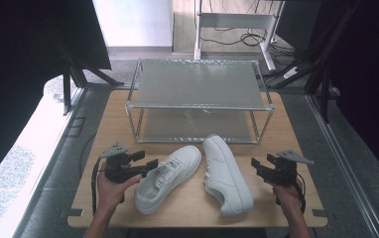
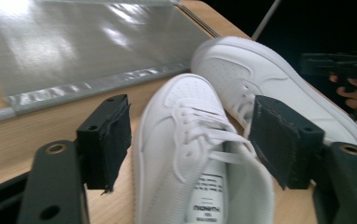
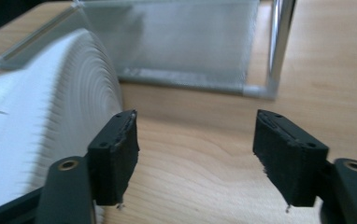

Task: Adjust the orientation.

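Your left gripper (image 1: 145,159) gapes over the left sneaker (image 1: 167,178) — toe toward the shoe rack (image 1: 197,106); right gripper (image 1: 258,166) is spread too, empty.

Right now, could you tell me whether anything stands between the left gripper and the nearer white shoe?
Nothing visible does. The left gripper is open, and its jaws already stand either side of the left shoe; the right shoe lies apart, beyond it.

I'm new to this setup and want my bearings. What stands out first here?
Two white sneakers at the table's middle: the left sneaker upright, the right sneaker tipped on its side, toes toward a two-tier rack behind them. An open gripper flanks each: left gripper, right gripper.
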`<state>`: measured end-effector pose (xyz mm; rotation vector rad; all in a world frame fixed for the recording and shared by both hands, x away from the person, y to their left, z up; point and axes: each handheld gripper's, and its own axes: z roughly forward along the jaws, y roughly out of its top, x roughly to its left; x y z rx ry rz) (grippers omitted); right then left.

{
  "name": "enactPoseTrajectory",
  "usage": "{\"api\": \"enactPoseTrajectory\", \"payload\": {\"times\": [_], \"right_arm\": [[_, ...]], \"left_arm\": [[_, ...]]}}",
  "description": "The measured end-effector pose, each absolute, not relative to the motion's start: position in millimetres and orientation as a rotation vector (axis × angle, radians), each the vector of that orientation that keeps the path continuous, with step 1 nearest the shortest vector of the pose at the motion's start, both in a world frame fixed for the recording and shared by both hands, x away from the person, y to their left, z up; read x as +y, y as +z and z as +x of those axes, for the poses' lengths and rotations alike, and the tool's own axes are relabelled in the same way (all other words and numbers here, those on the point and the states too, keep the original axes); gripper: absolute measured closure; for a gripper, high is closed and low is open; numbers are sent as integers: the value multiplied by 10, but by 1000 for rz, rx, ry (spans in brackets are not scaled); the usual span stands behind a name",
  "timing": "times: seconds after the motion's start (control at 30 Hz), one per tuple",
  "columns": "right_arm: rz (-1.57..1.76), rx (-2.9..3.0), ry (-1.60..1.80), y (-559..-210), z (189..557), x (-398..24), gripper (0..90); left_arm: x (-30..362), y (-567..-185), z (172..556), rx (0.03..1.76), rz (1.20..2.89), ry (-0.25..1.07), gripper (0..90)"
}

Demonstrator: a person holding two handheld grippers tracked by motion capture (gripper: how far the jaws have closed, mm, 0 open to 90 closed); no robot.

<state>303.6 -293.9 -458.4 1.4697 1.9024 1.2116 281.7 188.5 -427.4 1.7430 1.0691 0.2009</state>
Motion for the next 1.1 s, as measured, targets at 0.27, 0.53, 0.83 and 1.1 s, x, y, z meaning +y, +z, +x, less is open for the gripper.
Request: {"api": "enactPoseTrajectory", "payload": {"times": [0.27,0.53,0.83,1.1], "right_arm": [[1348,2002,1249,-4472,2983,-2762,443],[1163,2099,1289,-4320,2867,-2495,723],[1022,2274,1268,-4342,2768,-2100,897],[939,2351,1211,-4415,2701,-1866,900]], "left_arm": [[1988,-4288,2839,1118,1723,237,258],[2041,-4315,2849,1165,1714,246,299],[2014,-4360,2873,1193,1731,213,306],[2046,-4368,2881,1207,1703,172,321]]}}
